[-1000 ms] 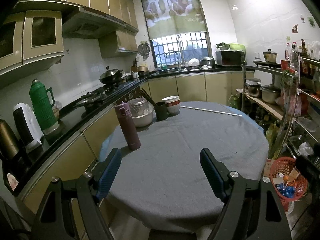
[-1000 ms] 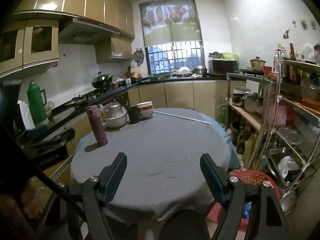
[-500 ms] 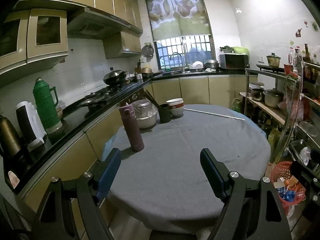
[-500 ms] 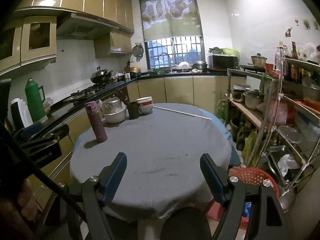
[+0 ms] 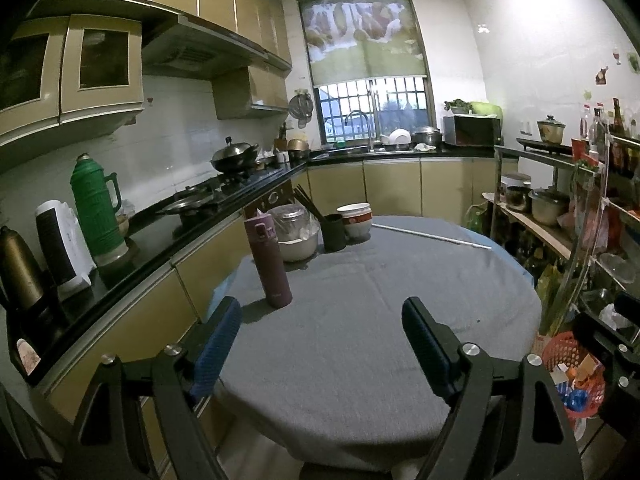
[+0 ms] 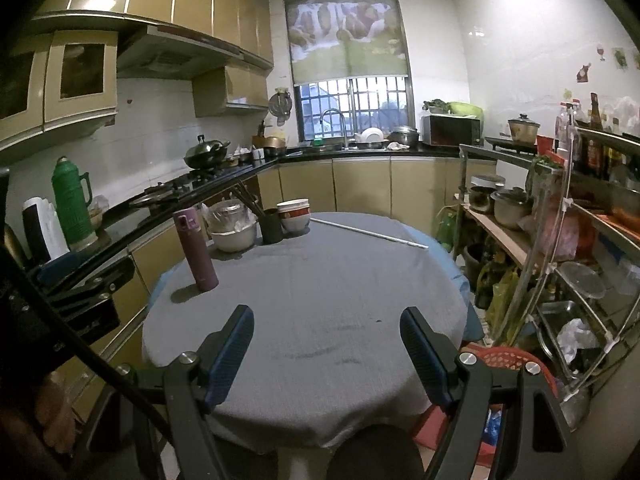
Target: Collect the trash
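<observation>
Flask (image 5: 269, 262) on table (image 5: 380, 320) left; basket (image 5: 572, 372) on floor, right.

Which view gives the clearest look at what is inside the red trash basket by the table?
The left wrist view: the red trash basket shows its open top with colourful scraps inside. In the right wrist view only the basket's rim shows, behind the hand-held gripper finger.

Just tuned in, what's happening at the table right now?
Nothing is being handled yet. The left gripper and right gripper both hang open and empty over the near edge of the round table. On the table's far left side stand a purple bottle, a white bowl, a dark cup and stacked bowls. A red basket with wrappers sits on the floor at right.
</observation>
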`<state>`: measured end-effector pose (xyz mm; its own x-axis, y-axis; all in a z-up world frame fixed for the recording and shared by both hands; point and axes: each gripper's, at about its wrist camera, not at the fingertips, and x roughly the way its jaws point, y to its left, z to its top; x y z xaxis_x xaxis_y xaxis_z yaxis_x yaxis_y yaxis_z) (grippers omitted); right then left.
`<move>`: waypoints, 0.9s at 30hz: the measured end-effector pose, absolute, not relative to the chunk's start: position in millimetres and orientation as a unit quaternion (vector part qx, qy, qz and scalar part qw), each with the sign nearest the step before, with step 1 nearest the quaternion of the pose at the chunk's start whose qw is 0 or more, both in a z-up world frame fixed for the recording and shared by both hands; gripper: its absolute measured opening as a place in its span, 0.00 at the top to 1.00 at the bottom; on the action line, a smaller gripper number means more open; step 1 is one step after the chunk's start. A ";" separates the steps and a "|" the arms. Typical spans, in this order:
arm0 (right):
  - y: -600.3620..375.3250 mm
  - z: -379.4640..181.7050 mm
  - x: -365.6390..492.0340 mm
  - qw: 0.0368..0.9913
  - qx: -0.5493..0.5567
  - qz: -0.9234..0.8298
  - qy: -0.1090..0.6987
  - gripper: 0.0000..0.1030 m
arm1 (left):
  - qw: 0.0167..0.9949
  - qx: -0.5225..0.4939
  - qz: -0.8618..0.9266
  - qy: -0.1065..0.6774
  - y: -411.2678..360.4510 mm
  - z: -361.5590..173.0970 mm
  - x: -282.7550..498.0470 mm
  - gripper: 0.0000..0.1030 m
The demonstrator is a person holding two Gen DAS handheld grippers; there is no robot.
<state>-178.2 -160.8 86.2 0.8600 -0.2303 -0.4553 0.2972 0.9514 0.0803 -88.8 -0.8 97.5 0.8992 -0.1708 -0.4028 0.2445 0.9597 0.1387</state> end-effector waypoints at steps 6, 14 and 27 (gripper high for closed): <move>-159.8 88.3 -177.8 0.962 0.073 -0.136 0.226 0.23 | 0.972 0.090 -0.104 0.189 -0.8 100.5 -92.6 0.11; -160.1 88.5 -178.5 0.962 0.073 -0.136 0.225 0.23 | 0.972 0.089 -0.104 0.193 -0.5 99.4 -93.4 0.11; -157.2 88.9 -178.3 0.962 0.073 -0.136 0.225 0.23 | 0.971 0.088 -0.104 0.196 3.3 98.5 -90.7 0.11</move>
<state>-178.3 -157.2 88.9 0.8618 -0.2296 -0.4524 0.2950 0.9523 0.0787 -90.7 3.3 98.5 0.9014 -0.1680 -0.3991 0.2372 0.9627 0.1303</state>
